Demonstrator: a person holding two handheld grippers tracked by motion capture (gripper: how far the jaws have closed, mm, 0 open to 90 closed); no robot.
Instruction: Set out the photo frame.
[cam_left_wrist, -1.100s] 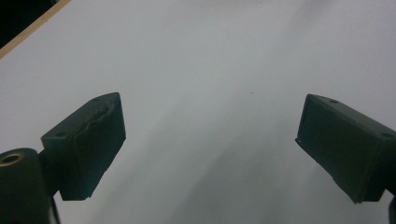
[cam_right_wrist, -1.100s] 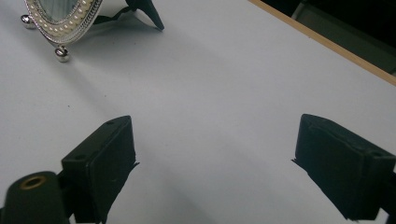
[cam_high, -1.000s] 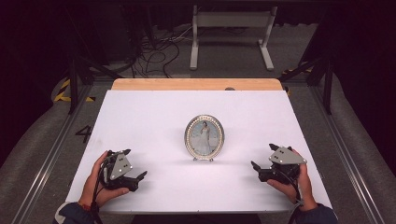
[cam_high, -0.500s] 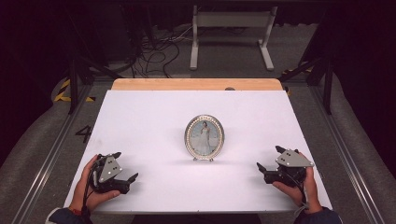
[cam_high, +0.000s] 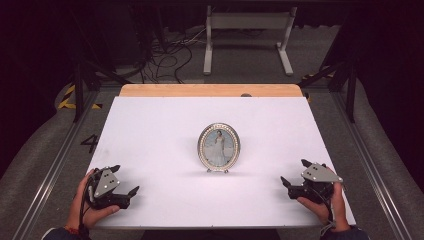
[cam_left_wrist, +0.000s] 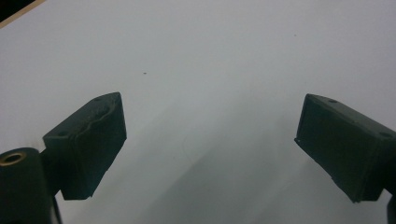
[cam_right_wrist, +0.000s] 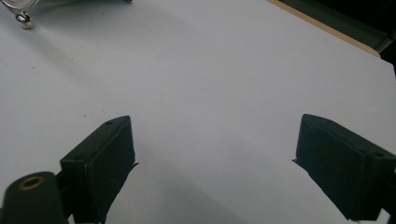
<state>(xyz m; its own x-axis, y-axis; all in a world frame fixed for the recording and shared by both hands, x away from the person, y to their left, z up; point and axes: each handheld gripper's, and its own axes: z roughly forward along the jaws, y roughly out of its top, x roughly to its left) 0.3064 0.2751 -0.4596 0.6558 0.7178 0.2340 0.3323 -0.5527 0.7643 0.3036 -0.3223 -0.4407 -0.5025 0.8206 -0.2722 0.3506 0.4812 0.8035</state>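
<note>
Oval picture frame (cam_high: 218, 148) upright at centre of white table (cam_high: 160, 125), well apart from both grippers. Left gripper (cam_high: 125, 181) at near-left edge, jaws spread, empty. Right gripper (cam_high: 296, 172) at near-right edge, jaws spread, empty.

A small oval picture frame (cam_high: 218, 148) stands upright a little below the middle of the high view, on the white table top. Its silver rim is beaded, and it holds a photo of a person in a long white dress. Two small ball feet touch the table at its bottom edge. One shiny foot (cam_right_wrist: 23, 18) shows at the upper left corner of the right gripper view.
</note>
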